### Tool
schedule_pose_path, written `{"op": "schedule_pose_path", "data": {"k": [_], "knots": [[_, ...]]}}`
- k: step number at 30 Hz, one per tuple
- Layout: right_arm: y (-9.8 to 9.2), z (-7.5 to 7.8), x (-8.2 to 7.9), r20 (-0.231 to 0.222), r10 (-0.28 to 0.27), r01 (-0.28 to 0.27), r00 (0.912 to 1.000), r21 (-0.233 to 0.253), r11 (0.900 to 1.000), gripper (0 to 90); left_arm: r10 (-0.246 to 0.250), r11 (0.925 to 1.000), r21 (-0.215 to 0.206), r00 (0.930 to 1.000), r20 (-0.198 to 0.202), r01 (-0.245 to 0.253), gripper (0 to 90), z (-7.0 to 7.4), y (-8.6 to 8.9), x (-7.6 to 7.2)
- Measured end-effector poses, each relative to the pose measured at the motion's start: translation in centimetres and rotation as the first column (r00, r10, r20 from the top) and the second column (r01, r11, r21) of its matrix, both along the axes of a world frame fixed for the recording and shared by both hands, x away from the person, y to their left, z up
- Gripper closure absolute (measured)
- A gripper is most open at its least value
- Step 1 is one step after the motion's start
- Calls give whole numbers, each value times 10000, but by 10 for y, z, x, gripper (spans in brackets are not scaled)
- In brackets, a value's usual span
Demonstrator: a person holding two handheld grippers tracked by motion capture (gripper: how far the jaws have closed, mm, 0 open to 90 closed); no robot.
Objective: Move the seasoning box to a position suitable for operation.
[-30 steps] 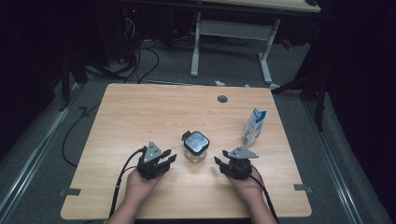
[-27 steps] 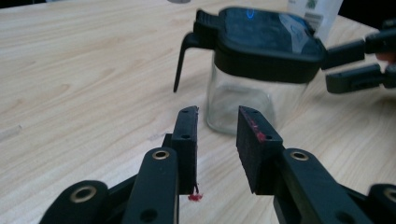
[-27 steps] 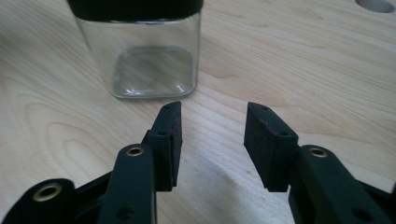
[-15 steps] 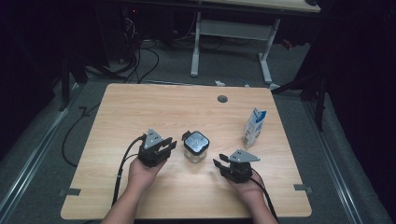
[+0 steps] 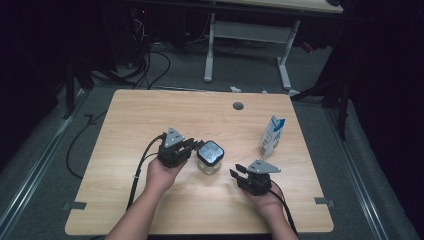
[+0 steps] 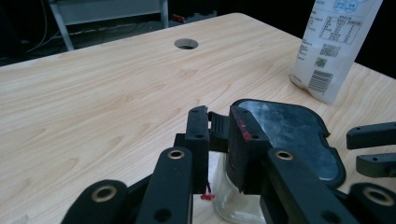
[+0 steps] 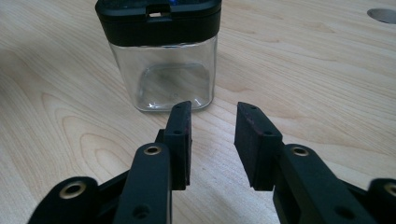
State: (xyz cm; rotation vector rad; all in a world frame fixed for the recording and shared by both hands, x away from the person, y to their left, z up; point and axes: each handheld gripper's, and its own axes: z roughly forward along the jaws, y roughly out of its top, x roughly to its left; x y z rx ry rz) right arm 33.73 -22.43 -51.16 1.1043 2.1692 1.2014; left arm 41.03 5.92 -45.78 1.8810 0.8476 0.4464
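A clear square jar (image 5: 209,165) with a black lid (image 5: 210,152) stands near the table's middle. It also appears in the right gripper view, where the jar (image 7: 161,74) looks empty. My left gripper (image 5: 195,145) reaches it from the left. In the left gripper view my left gripper (image 6: 218,135) has its jaws nearly together, with a black tab on the edge of the lid (image 6: 289,135) between them. My right gripper (image 5: 237,173) rests on the table right of the jar and apart from it. In its own view my right gripper (image 7: 212,135) is open with nothing in it.
A white and blue milk carton (image 5: 272,135) stands upright at the right, behind my right gripper. The same carton (image 6: 334,46) is seen past the lid. A round cable hole (image 5: 238,106) lies near the far edge of the wooden table (image 5: 150,115). Cables trail from both grippers.
My left gripper has moved forward and right from beside the jar onto its lid's edge. The right gripper has stayed nearly where it was. The jar and carton have not moved.
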Motion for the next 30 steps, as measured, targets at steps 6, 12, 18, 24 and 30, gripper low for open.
{"op": "schedule_pose_path", "data": {"k": [6,12,18,24,30], "knots": [[-1,0,0,-58,-77,78,10000,54,10000,693,-151,9995,286,9997,211,145,784,-2,-9,7],[0,0,2,-257,-333,334,9991,55,9994,708,22,9997,241,10000,86,-24,826,-1,-15,12],[1,1,1,-190,-376,375,9991,-22,9993,769,-12,9991,418,10000,-55,14,896,-8,-17,17],[2,1,0,-119,-112,111,9999,-87,9999,759,-184,9991,378,9998,36,182,898,-9,-19,16],[3,1,-1,-16,25,-25,10000,-177,9998,759,-122,9994,327,9999,68,120,899,-10,-20,17]]}}
